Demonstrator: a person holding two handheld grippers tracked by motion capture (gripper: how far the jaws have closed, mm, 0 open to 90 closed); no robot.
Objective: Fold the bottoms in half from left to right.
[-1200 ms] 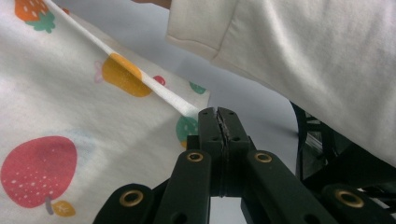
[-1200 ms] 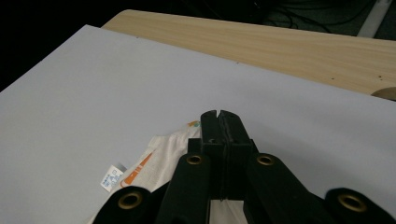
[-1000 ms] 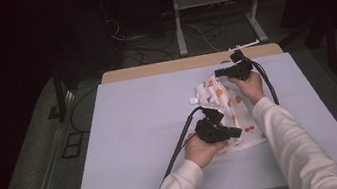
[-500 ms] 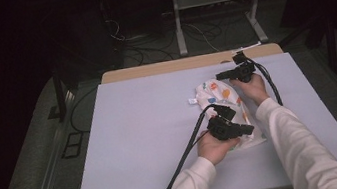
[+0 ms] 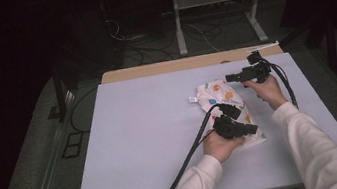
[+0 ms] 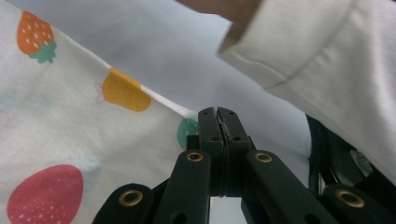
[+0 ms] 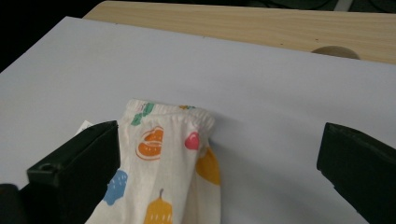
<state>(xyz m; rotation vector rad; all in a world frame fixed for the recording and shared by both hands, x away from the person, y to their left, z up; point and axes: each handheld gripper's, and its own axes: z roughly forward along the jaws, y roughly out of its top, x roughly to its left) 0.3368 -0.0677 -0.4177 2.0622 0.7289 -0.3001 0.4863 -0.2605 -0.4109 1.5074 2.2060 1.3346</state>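
Left tongs [image 5: 251, 128] are clamped on the fruit-print garment's [image 5: 222, 97] near edge to pin the fold on the bench [image 5: 151, 127], while right tongs [image 5: 231, 78], jaws just opened, stand released above its waistband.

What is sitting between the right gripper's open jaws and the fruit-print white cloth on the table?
Nothing visible. The right gripper has just opened its jaws, and the folded white fruit-print cloth lies directly ahead on the pale lavender table cover, with only bare cover around the elastic hem.

One fruit-print garment [image 5: 226, 103], perhaps folded, two hand-held grippers [image 5: 255, 128]
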